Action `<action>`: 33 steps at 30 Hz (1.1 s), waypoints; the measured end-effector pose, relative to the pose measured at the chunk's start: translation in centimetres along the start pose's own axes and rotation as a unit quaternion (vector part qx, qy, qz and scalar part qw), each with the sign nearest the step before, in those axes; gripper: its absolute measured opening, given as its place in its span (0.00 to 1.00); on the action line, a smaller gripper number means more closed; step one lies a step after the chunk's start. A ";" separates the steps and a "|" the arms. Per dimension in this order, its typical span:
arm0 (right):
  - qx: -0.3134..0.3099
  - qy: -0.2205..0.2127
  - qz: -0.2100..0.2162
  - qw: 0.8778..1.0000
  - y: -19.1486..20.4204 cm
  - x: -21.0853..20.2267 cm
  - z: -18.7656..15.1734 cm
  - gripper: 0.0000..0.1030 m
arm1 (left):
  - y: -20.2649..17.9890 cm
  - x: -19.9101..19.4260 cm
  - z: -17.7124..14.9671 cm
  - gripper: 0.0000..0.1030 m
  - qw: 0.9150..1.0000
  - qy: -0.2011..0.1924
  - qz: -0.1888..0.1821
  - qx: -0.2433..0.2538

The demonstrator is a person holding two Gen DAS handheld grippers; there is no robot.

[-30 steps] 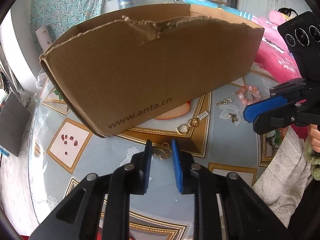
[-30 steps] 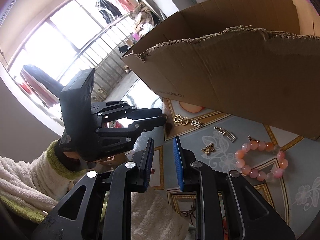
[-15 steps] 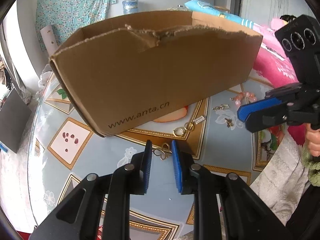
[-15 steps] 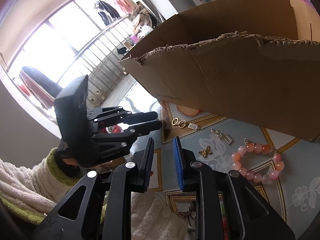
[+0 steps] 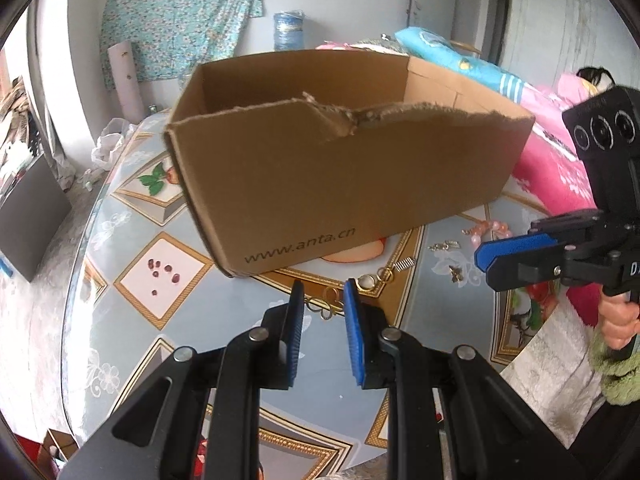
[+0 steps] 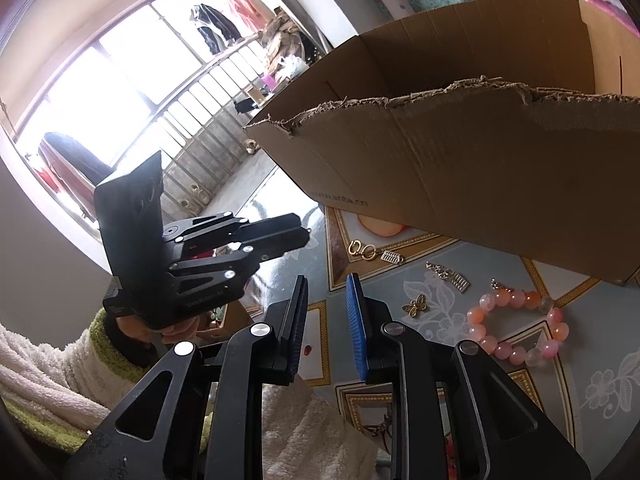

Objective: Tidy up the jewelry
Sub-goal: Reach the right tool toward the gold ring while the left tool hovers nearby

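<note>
My left gripper [image 5: 324,292] is shut on a small gold looped ornament [image 5: 326,306], which spans the gap between the blue pads and hangs above the table. In front of it stands an open brown cardboard box [image 5: 340,184] with a torn near rim. A gold ring pair [image 6: 362,250], two silver comb-shaped charms [image 6: 452,276], a gold butterfly charm [image 6: 416,306] and a pink bead bracelet [image 6: 520,328] lie on the table before the box. My right gripper [image 6: 326,280] hovers near the table's front edge, its jaws slightly apart with nothing between them.
The round table [image 5: 132,280] has a glossy flower-patterned top, and its edge curves along the left. A white towel [image 5: 552,360] lies over the person's lap at the front right. Pink and blue bedding [image 5: 552,160] is piled behind the box.
My left gripper has lifted a little and rolled, so the box sits further off and more level in its view. The gold ornament stayed between its pads. The right gripper kept still.
</note>
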State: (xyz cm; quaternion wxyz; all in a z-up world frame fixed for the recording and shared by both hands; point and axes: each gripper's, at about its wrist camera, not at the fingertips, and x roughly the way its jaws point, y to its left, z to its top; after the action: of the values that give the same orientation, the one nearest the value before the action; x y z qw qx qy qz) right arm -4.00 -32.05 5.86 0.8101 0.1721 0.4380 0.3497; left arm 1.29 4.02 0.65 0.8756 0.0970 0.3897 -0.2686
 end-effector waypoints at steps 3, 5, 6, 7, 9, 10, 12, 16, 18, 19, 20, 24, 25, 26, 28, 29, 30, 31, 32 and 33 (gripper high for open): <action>-0.005 -0.007 -0.013 1.000 0.1 -0.3 -0.1 0.21 | 0.7 -0.2 -0.2 0.19 1.000 -0.004 0.005 -0.021; -0.010 -0.011 -0.020 1.000 0.0 -0.6 -0.4 0.21 | 1.3 -0.2 -0.3 0.19 0.999 -0.005 0.011 -0.046; -0.013 -0.011 -0.024 1.000 0.0 -0.6 -0.5 0.21 | 1.6 -0.3 -0.3 0.19 0.998 -0.007 0.010 -0.057; -0.016 -0.009 -0.028 0.999 0.0 -0.5 -0.4 0.21 | 1.9 -0.4 -0.4 0.19 0.998 -0.011 0.010 -0.067; -0.023 -0.004 -0.034 0.999 0.0 -0.2 -0.3 0.21 | 2.2 -0.7 -0.5 0.19 0.996 -0.018 0.013 -0.081; -0.028 -0.001 -0.037 0.999 0.0 0.0 -0.2 0.21 | 2.4 -0.9 -0.6 0.19 0.996 -0.021 0.016 -0.085; -0.038 0.003 -0.041 0.998 0.3 0.4 0.1 0.21 | 2.5 -0.9 -0.7 0.19 0.995 -0.023 0.019 -0.090; -0.062 0.005 -0.049 0.997 1.2 1.0 0.7 0.21 | 2.7 -1.0 -0.8 0.19 0.995 -0.027 0.023 -0.091; -0.080 0.010 -0.057 0.995 1.9 1.9 0.9 0.21 | 2.8 -1.1 -0.8 0.19 0.995 -0.030 0.025 -0.089; -0.086 0.012 -0.061 0.994 2.1 2.2 0.9 0.21 | 2.8 -1.1 -0.9 0.19 0.995 -0.032 0.025 -0.090; -0.095 0.014 -0.066 0.993 2.5 2.7 1.0 0.21 | 2.9 -1.2 -0.9 0.19 0.995 -0.033 0.025 -0.090; -0.137 0.022 -0.093 0.986 3.7 4.1 1.2 0.21 | 3.3 -1.3 -1.0 0.19 0.994 -0.039 0.022 -0.096; -0.150 0.024 -0.102 0.983 3.9 4.3 1.2 0.21 | 3.3 -1.3 -1.1 0.19 0.994 -0.040 0.021 -0.097; -0.162 0.026 -0.110 0.980 4.0 4.4 1.4 0.21 | 3.4 -1.3 -1.1 0.19 0.994 -0.041 0.019 -0.097; -0.190 0.031 -0.128 0.973 3.9 4.9 1.6 0.21 | 3.3 -1.3 -1.3 0.19 0.994 -0.041 0.017 -0.097; -0.200 0.035 -0.134 0.970 3.8 5.0 1.7 0.21 | 3.2 -1.3 -1.4 0.19 0.994 -0.041 0.015 -0.097; -0.213 0.042 -0.142 0.966 3.5 5.3 1.9 0.21 | 3.2 -1.3 -1.4 0.19 0.994 -0.041 0.014 -0.097; -0.221 0.047 -0.147 0.963 3.4 5.5 2.1 0.21 | 3.2 -1.3 -1.5 0.19 0.994 -0.041 0.014 -0.096; -0.228 0.053 -0.149 0.961 3.2 5.7 2.2 0.21 | 3.2 -1.3 -1.6 0.19 0.994 -0.042 0.014 -0.096; -0.236 0.061 -0.150 0.958 3.0 5.9 2.4 0.21 | 3.3 -1.4 -1.6 0.19 0.994 -0.043 0.013 -0.096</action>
State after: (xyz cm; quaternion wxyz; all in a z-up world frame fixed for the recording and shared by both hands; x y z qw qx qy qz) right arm -1.03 -25.65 5.47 0.8426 -0.1136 0.4121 0.3274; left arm 1.31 7.91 0.45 0.9002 0.0062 0.3746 -0.2222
